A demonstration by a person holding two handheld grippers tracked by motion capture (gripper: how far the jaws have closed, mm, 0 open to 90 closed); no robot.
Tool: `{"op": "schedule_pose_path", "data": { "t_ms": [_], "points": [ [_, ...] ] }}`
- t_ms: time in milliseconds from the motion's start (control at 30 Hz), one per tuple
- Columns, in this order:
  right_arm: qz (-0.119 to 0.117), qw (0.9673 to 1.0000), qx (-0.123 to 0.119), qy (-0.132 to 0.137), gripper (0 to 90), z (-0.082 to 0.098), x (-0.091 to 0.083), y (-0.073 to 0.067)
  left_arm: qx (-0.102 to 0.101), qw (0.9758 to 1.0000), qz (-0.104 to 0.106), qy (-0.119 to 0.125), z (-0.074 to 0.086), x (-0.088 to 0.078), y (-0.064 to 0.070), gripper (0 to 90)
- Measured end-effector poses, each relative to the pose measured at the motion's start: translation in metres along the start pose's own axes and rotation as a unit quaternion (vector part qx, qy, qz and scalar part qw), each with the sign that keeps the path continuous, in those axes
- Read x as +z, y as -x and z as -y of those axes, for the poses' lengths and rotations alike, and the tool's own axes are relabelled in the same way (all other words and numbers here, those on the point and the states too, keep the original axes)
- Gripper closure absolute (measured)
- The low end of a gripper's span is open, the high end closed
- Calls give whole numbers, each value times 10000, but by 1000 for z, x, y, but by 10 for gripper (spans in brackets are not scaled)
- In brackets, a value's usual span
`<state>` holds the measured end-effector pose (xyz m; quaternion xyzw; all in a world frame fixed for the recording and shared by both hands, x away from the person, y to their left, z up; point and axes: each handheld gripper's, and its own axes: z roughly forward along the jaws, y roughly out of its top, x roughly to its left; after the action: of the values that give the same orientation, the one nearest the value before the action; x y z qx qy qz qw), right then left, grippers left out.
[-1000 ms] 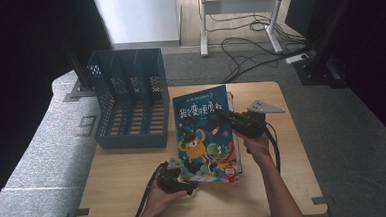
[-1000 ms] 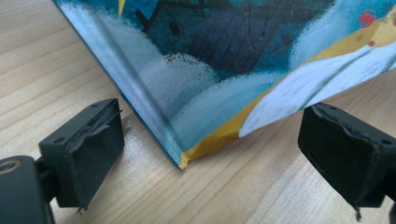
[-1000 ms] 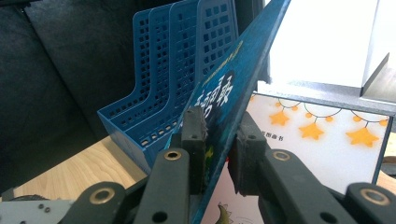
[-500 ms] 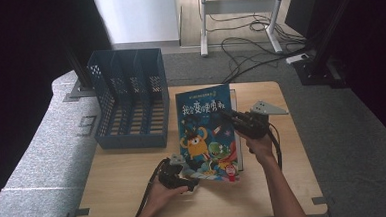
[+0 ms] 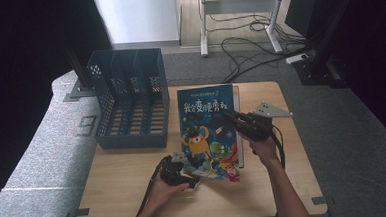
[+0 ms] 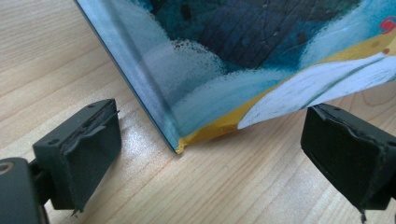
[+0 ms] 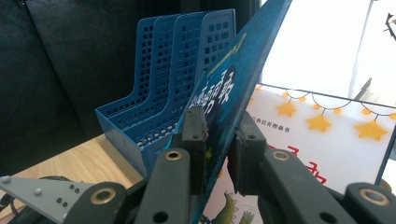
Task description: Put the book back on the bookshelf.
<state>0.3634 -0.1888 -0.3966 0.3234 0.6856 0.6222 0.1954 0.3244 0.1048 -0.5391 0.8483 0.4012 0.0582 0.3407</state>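
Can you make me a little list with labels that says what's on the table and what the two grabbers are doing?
Table: light wooden table
Held thing: blue picture book with an orange monster on its cover, tilted up
Right gripper: shut on the book's edge
Left gripper: jaws open, at the book's lower corner, which rests on the table
Underneath: second book with yellow stars, lying flat
Beside: blue plastic file rack with slots, to the book's left

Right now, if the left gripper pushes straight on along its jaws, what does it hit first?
Most likely the book: its lower corner sits right ahead between the open jaws of the left gripper, resting on the table. How far off is unclear.
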Motion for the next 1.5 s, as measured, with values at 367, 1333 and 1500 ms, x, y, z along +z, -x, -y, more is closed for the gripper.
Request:
{"op": "schedule_pose_path", "data": {
  "t_ms": [367, 1333, 1500],
  "points": [
    [-71, 9999, 31, 89, 779, 4, -6, 0, 53, 10000, -74, 18, 1, 1, 2, 49],
    [-214, 9992, -268, 198, 794, -1, -5, -7, -11, 9996, -287, 21, -9, 8, -6, 47],
    [-222, 9992, -235, 218, 795, -2, 1, -2, -58, 9994, -325, 52, -11, 9, -10, 47]
  ]
}}
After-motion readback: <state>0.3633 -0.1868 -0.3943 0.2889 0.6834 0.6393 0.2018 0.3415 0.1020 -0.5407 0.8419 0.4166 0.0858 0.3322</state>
